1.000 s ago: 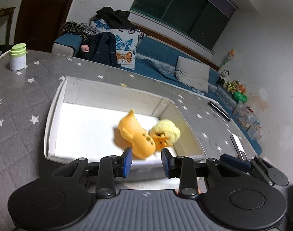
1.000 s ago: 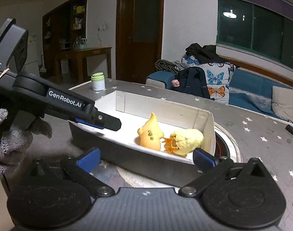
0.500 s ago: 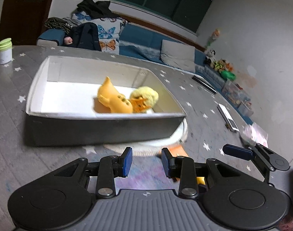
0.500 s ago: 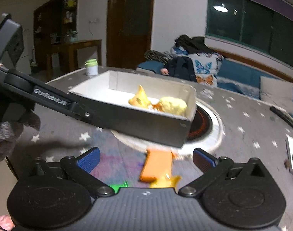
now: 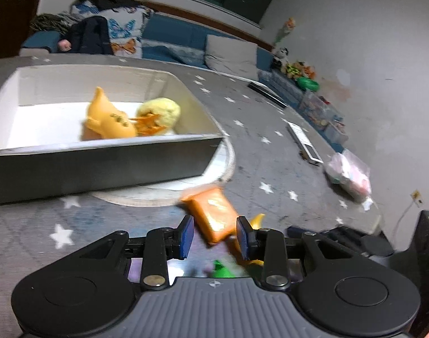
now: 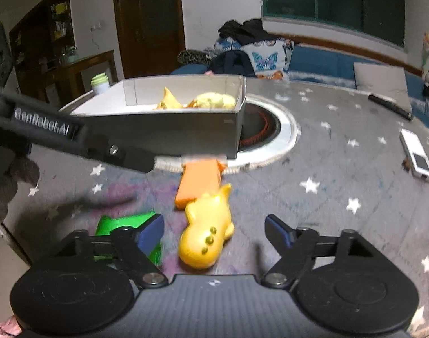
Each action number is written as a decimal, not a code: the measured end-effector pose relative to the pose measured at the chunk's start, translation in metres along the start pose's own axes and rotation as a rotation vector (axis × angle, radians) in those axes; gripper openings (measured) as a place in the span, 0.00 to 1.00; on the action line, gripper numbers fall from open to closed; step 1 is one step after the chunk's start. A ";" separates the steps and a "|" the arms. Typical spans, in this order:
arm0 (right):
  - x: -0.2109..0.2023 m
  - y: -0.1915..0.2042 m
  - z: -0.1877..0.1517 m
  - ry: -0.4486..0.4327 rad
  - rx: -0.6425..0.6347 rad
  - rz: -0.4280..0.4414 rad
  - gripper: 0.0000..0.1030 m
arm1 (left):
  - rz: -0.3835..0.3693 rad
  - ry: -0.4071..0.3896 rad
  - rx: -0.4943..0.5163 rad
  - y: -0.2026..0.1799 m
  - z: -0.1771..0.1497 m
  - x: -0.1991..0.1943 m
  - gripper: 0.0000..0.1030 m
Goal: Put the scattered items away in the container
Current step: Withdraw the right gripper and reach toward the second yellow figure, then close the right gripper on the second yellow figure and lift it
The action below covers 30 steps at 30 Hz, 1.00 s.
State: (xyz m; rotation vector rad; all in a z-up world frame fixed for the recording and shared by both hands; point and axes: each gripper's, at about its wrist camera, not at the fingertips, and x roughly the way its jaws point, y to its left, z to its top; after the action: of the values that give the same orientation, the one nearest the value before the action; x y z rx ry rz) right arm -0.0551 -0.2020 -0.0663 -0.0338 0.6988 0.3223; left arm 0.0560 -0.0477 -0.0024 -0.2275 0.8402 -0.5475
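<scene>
Since half a second ago your left gripper [image 5: 214, 235] has swung right and down, so the orange packet [image 5: 211, 215] that was half hidden behind its fingers now sits between the blue pads, which stand a moderate gap apart and are not pressed on it. The packet is flat, rectangular and glossy, lying at the gripper's 12 o'clock, touching nothing but the star-printed grey cloth [image 5: 270, 152].

Your right gripper [image 6: 214, 232] is spread wide and holds nothing. The yellow toy [image 6: 207, 231] lies between its fingers, smooth, rounded, plastic-looking, with three small dark dots on its side. The packet lies just beyond the toy at 12 o'clock, and a shiny green piece [image 6: 124, 221] lies at 9 o'clock, partly behind the left finger.

The cardboard box [image 5: 101, 160], grey outside and white inside, stands at the left gripper's 11 o'clock, holding an orange toy [image 5: 107, 121] and a fuzzy yellow plush [image 5: 160, 111] side by side.
</scene>
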 end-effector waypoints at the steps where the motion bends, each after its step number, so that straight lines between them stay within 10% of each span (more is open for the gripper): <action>1: 0.001 -0.001 -0.001 0.006 0.006 0.001 0.72 | -0.011 0.012 -0.001 -0.002 0.000 0.003 0.34; 12: 0.006 -0.010 -0.014 0.062 0.068 0.025 0.48 | -0.078 0.120 -0.036 -0.017 0.006 0.039 0.34; 30: 0.007 -0.009 -0.015 0.051 0.073 0.026 0.41 | -0.085 0.213 -0.129 -0.014 0.008 0.069 0.38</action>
State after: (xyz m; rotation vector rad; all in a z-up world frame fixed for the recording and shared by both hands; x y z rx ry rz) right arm -0.0565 -0.2107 -0.0829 0.0362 0.7620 0.3219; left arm 0.0939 -0.0972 -0.0361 -0.3276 1.0781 -0.6046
